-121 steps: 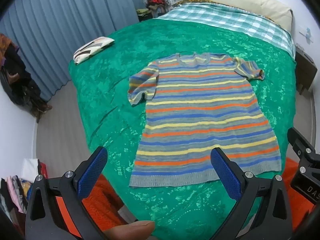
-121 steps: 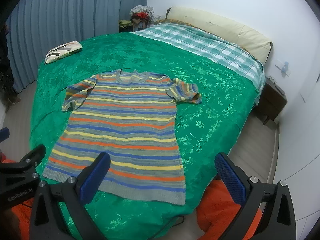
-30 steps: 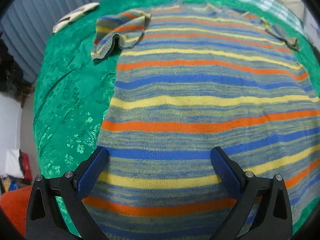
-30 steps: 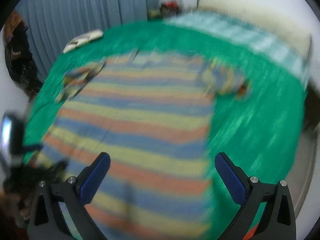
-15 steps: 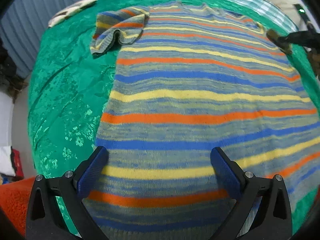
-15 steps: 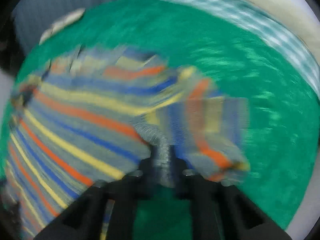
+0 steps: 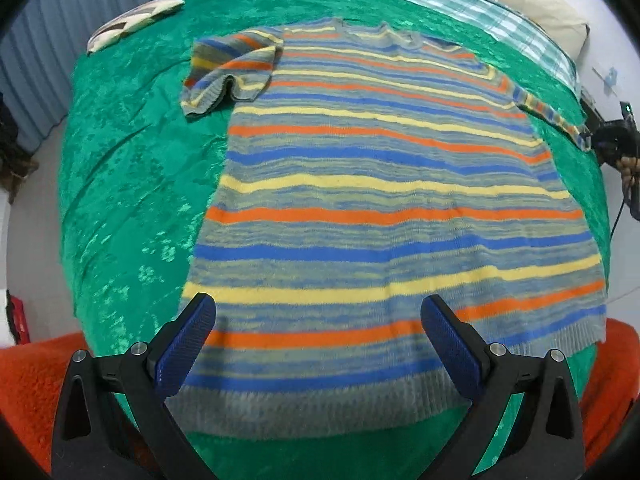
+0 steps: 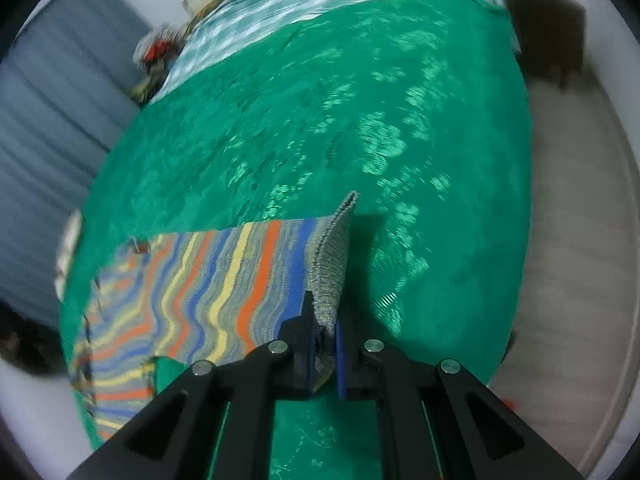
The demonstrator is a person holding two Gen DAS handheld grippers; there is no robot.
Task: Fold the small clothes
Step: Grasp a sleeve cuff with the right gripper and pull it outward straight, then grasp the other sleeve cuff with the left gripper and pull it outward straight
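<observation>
Sweater flat on bedspread | right tongs clamp sleeve (grey cuff) | left tongs apart

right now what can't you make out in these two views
- Left wrist view: the striped shirt has its near hem partly covered by the left gripper, whose own fingers stand in front of it.
- Left wrist view: the right gripper is small at the frame edge, so its grip is unreadable there.
- Right wrist view: motion blur smears the items by the curtain.
- Right wrist view: the sleeve edge vanishes between the closed fingers.
</observation>
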